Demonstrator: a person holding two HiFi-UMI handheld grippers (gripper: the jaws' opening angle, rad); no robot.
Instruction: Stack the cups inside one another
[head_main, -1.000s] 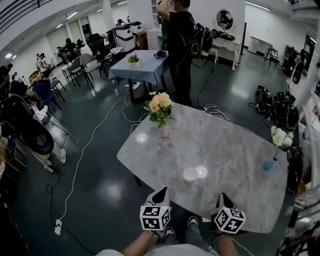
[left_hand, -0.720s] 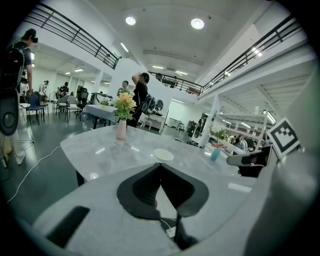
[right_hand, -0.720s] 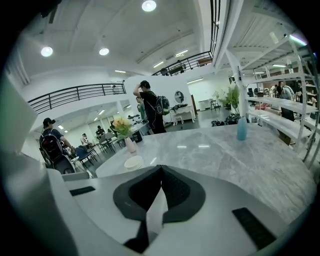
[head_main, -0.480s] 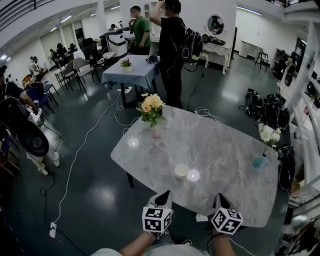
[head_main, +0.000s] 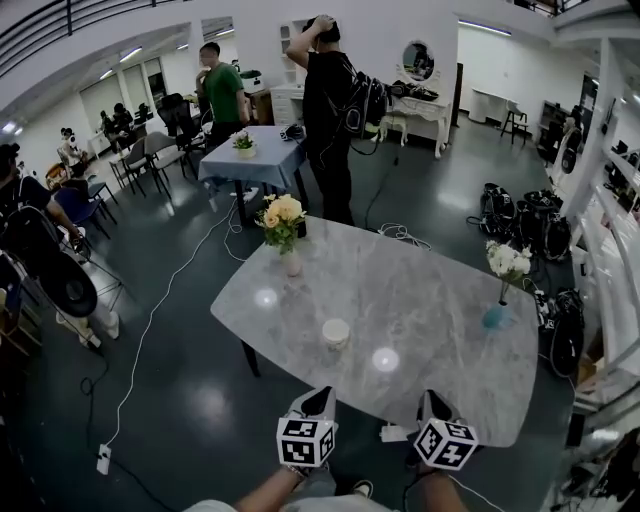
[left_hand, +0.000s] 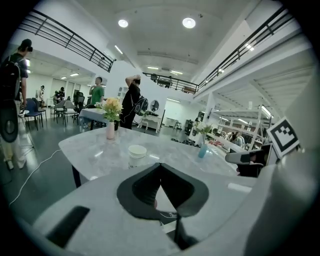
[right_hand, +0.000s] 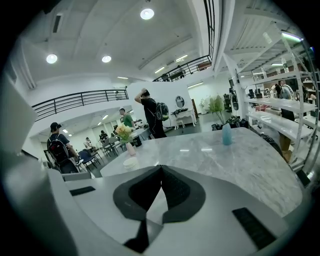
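Note:
A white paper cup (head_main: 336, 333) stands on the grey marble table (head_main: 430, 300), left of its middle; it also shows as the cup (left_hand: 137, 155) ahead of the left jaws and, small, as the cup (right_hand: 130, 163) at the left. Whether it is one cup or a nested stack cannot be told. My left gripper (head_main: 322, 401) and right gripper (head_main: 433, 404) hang side by side off the table's near edge, short of the cup. Both are shut with nothing between their jaws, as the left gripper (left_hand: 160, 166) and right gripper (right_hand: 161, 168) views show.
A pink vase of yellow flowers (head_main: 283, 232) stands at the table's far left, and a blue vase of white flowers (head_main: 500, 290) at its right edge. A person with a backpack (head_main: 330, 110) stands beyond the table. Cables (head_main: 170, 290) trail over the floor; bags (head_main: 520, 220) lie at the right.
Both grippers have drawn back from the table's edge. The view has shifted, so the table and cup sit farther up and left. A person in green has come into view at the back.

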